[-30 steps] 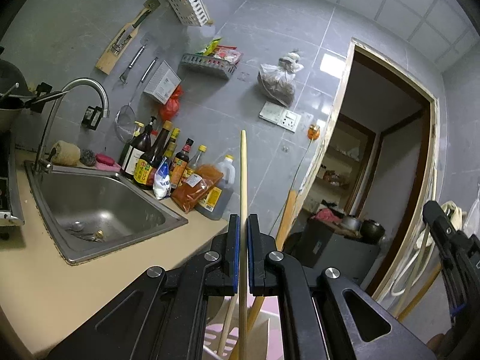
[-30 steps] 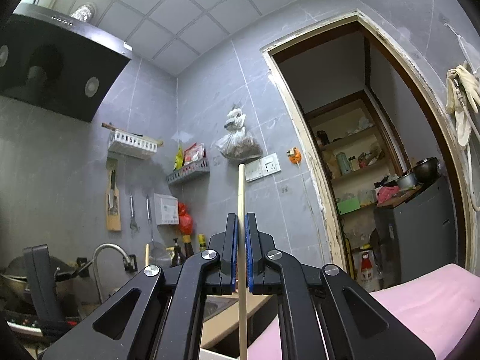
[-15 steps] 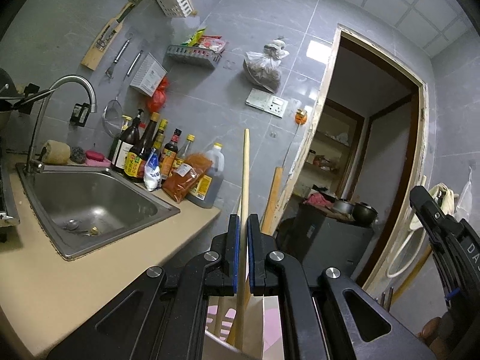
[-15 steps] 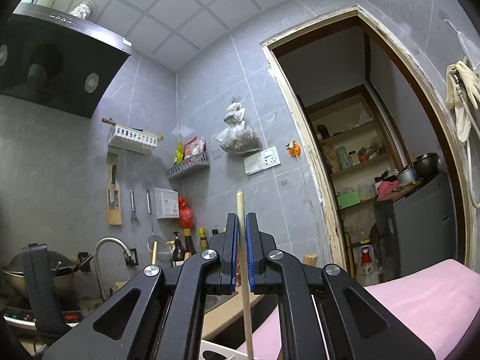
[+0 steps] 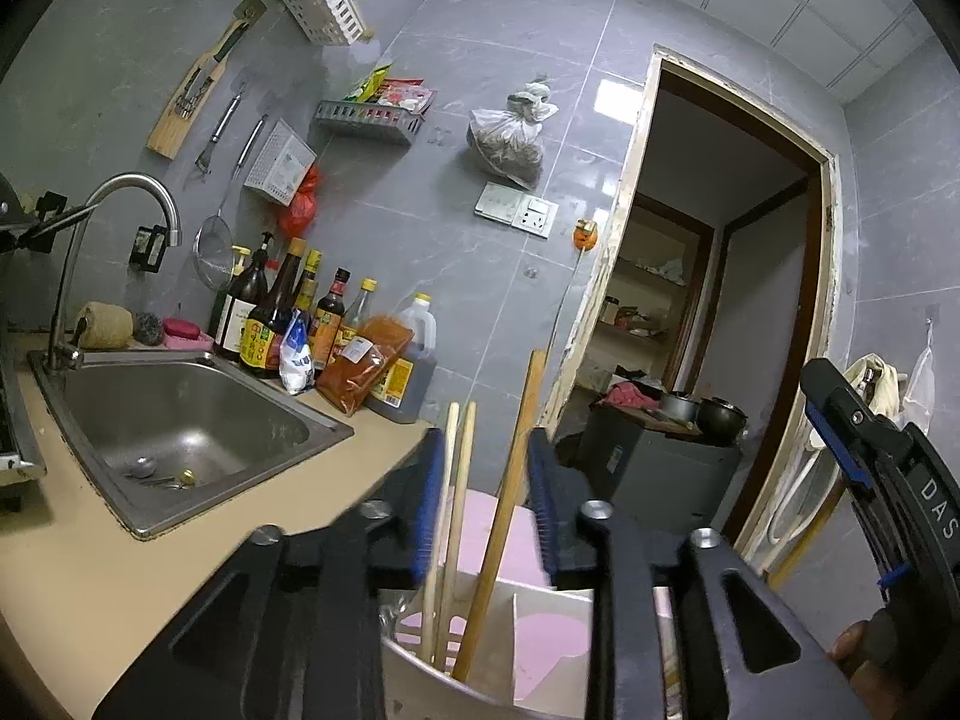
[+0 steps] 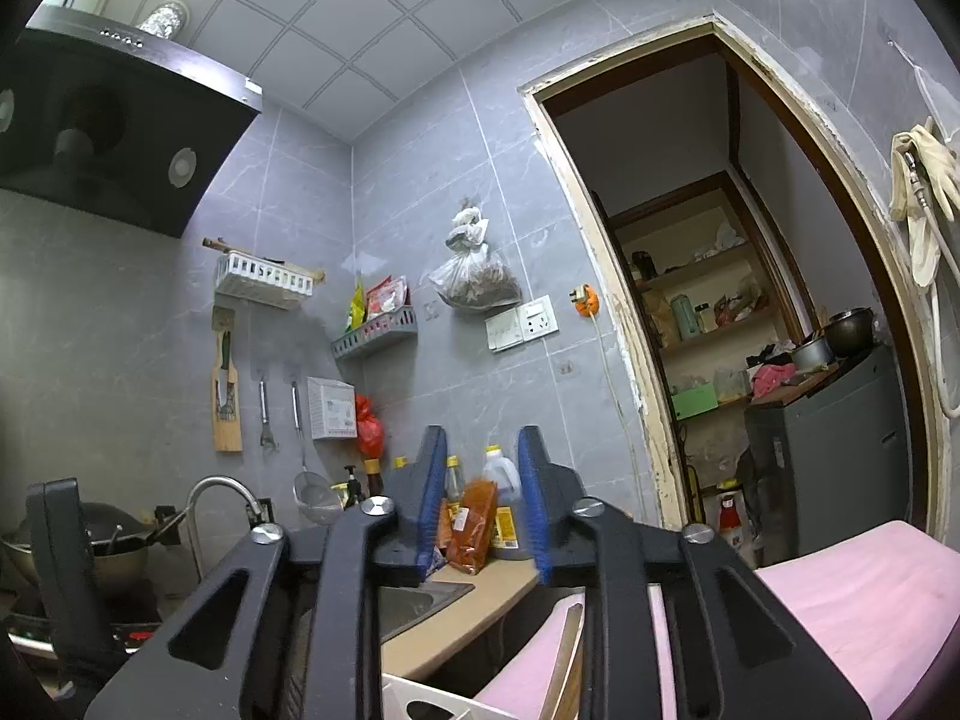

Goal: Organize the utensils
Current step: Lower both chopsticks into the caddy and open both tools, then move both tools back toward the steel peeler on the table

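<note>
Grey wall tiles fill the background of both views, with a steel sink set into a beige surface at the left of the left wrist view and a row of sauce bottles behind its back corner. A dark doorway opens at the right of that view.

Low in the centre of the left wrist view, a white utensil holder stands over something pink, with three wooden sticks rising from it: two pale chopsticks side by side, and a darker wooden stick leaning toward the upper right. All three pass between the blue pads of the left tongs, whose jaws are opening; the pads stand clear of the sticks, though motion blur makes the left pad's edge hard to read.

The right tongs sit in the lower middle of the right wrist view, jaws opening, with nothing between the pads; only bottles and the far wall show through the gap. Below them, at the bottom edge, appear the rim of the white holder and the top of a wooden stick against the pink. The right tongs also show at the right edge of the left wrist view.
</note>
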`<state>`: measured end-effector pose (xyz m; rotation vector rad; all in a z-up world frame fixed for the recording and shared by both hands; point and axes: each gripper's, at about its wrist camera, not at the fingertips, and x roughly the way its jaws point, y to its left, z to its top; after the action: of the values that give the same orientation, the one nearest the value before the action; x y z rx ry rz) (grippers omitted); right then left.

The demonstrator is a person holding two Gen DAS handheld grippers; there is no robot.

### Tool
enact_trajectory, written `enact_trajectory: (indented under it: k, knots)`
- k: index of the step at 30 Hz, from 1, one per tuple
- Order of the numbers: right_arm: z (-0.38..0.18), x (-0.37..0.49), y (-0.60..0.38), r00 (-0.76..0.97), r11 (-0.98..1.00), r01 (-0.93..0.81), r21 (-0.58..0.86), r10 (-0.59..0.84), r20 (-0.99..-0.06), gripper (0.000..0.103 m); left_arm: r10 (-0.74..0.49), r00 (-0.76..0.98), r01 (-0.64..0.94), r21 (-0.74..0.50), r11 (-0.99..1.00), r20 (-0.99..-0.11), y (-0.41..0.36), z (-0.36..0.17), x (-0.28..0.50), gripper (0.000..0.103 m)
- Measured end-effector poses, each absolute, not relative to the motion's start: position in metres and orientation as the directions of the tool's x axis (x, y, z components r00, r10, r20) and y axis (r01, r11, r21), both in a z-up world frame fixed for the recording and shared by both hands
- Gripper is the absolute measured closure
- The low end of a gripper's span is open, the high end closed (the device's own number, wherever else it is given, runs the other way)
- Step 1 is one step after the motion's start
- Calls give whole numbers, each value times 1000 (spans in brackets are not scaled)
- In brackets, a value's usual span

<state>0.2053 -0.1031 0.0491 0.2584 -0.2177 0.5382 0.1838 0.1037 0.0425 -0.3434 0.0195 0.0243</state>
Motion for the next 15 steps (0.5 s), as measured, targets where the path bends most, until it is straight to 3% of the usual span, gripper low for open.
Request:
enact_trajectory:
  k: [4, 8, 10, 12, 13, 15]
  knots:
    - [55, 201, -107, 848, 839, -511, 185, 459, 265, 77, 10, 1000, -19, -322, 947, -29, 101, 49, 180, 62]
    - [61, 196, -117, 863, 849, -492, 194, 447, 234, 56, 37, 999, -45, -274, 961, -36, 94, 61, 175, 46]
    - [63, 191, -124, 865, 851, -489, 194, 445, 232, 52, 43, 998, -51, -272, 961, -36, 93, 66, 171, 38]
    - [67, 184, -134, 876, 863, -471, 183, 432, 217, 41, 49, 998, -58, -269, 961, -40, 92, 71, 166, 31]
    - [68, 181, -139, 877, 865, -469, 178, 432, 210, 30, 49, 998, -58, -262, 963, -40, 91, 74, 163, 28]
    - [71, 175, -149, 885, 876, -454, 163, 423, 192, 24, 51, 998, -59, -237, 970, -38, 85, 79, 155, 27]
